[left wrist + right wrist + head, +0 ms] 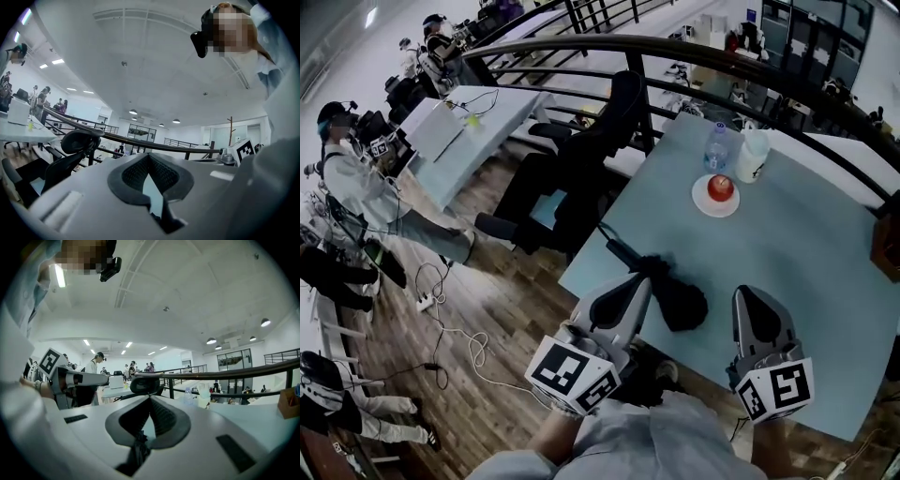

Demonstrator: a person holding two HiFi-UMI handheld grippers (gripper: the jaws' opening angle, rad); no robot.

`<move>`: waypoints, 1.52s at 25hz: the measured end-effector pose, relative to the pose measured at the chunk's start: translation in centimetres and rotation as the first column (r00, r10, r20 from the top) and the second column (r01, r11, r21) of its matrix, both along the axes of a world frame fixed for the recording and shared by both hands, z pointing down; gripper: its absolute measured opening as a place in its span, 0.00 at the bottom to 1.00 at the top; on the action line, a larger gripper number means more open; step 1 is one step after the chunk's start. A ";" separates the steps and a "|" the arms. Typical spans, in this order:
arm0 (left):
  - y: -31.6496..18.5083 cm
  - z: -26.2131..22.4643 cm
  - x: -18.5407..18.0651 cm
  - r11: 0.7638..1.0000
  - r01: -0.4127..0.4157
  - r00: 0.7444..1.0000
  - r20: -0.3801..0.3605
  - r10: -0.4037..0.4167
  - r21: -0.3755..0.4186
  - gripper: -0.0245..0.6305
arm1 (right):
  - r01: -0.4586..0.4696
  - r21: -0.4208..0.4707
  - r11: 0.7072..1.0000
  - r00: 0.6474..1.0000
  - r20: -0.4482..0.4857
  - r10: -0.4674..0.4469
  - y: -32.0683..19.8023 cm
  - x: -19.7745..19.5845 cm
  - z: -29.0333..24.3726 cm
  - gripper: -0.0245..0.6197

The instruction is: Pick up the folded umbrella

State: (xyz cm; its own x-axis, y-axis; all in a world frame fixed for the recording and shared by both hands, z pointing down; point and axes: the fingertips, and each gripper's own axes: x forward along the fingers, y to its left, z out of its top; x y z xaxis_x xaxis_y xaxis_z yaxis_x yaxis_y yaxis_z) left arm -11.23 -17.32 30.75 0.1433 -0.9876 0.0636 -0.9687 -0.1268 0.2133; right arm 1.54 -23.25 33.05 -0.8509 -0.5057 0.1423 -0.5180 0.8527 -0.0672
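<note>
Folded umbrella (675, 298) laid on worktop (811, 281), just right of left claw (637, 283). Handle end slanted away leftward. Right claw (750, 298) farther off. Both claws seen pressed together, nothing pinched.

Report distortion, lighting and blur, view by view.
Head view: fisheye bows the railing; even light; the black umbrella loses detail. Left gripper view: dark round vignette, close foreground soft. Right gripper view: same vignette, ceiling lamps glare.

right gripper (150, 400): jaws together; left gripper (99, 378): beside, leftward; bottle (187, 396): ahead on table (262, 420)
</note>
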 end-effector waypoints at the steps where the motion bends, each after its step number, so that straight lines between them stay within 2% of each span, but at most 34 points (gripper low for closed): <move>1: -0.4 -0.2 0.1 1.000 -0.016 1.000 0.004 0.016 0.005 0.04 | -0.010 0.006 1.000 1.000 -0.002 0.010 -0.2 -0.1 -0.1 0.04; 6: -1.9 -1.2 -0.8 0.996 -0.080 0.997 0.024 0.079 0.031 0.04 | -0.058 0.045 0.997 0.998 0.001 0.058 -1.5 -1.0 -1.7 0.04; 10: -2.7 -0.8 -2.0 0.991 -0.135 0.990 0.031 0.134 0.023 0.04 | -0.110 0.046 0.993 0.994 -0.003 0.110 -2.1 -2.1 -1.7 0.04; 15: -3.2 0.1 -2.6 0.966 -0.260 0.962 0.085 0.258 0.012 0.04 | -0.149 0.045 0.988 0.989 -0.010 0.150 -2.1 -3.8 -1.3 0.04; 19: -4.1 1.5 -3.2 0.944 -0.324 0.930 0.163 0.329 -0.058 0.04 | -0.198 0.043 0.979 0.980 -0.019 0.199 -2.1 -4.5 -1.4 0.04; 20: -4.1 2.1 -3.1 0.928 -0.361 0.911 0.181 0.371 -0.085 0.04 | -0.212 0.040 0.977 0.977 -0.023 0.213 -1.9 -4.6 -1.3 0.04; 23: -4.2 4.5 -2.5 0.860 -0.486 0.827 0.235 0.511 -0.159 0.05 | -0.249 0.030 0.968 0.968 -0.035 0.250 -1.6 -5.0 -0.9 0.04; 26: -4.1 6.7 -2.1 0.796 -0.560 0.756 0.252 0.604 -0.228 0.05 | -0.279 0.025 0.960 0.959 -0.041 0.279 -1.3 -5.5 -0.6 0.04; 29: -3.8 8.4 -1.4 0.726 -0.634 0.699 0.206 0.685 -0.266 0.07 | -0.305 0.018 0.952 0.951 -0.046 0.305 -0.8 -5.8 -0.5 0.04; 32: -3.9 10.1 -0.7 0.652 -0.692 0.632 0.178 0.754 -0.310 0.19 | -0.328 0.017 0.944 0.943 -0.052 0.329 -0.3 -5.9 -0.4 0.04; 35: -3.9 12.4 0.0 0.572 -0.715 0.533 0.218 0.818 -0.401 0.27 | -0.350 0.011 0.936 0.935 -0.060 0.351 0.2 -5.8 -0.2 0.04; 38: -3.6 15.7 0.6 0.491 -0.698 0.411 0.269 0.871 -0.521 0.34 | -0.373 0.003 0.928 0.926 -0.070 0.372 0.6 -5.5 0.2 0.04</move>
